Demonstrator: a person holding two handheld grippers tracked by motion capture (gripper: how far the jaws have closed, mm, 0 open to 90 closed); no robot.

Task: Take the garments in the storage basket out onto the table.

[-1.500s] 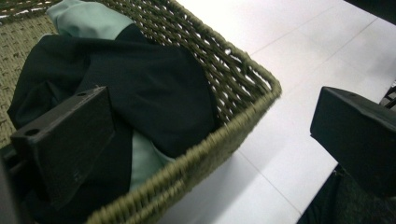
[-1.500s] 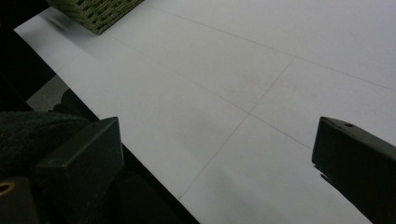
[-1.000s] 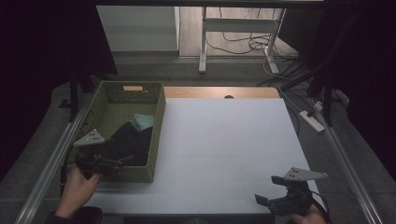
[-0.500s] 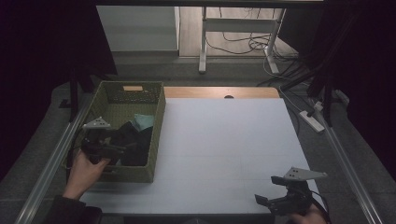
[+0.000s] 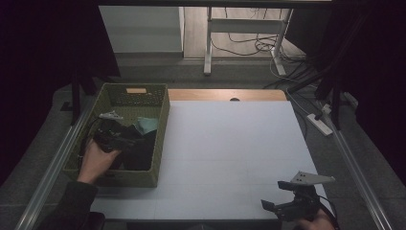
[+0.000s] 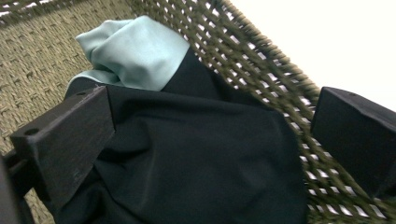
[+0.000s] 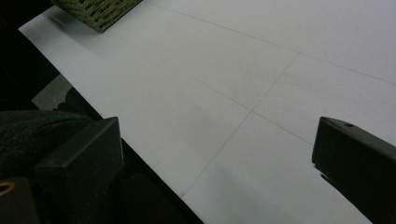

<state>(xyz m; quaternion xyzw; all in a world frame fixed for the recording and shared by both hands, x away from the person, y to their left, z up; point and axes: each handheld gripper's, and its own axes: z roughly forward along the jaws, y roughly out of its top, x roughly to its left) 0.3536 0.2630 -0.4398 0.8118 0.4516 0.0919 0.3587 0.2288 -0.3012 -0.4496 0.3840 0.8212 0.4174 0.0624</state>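
Note:
A green woven basket stands at the table's left side. Inside it lie a black cloth and a pale teal cloth. My left gripper hangs inside the basket, open, its jaws spread over the black cloth, with the teal cloth just beyond. The basket wall runs under its right jaw. My right gripper is open near the table's front right edge, nothing between its jaws, over the white tabletop.
The white table stretches from the basket to the right edge. A basket corner sits far off in the right gripper view. A power strip lies off the table's right side, and metal rails run along both sides.
The left gripper has moved forward and rightward, going deeper into the basket over the black cloth. The right gripper has stayed where it was.

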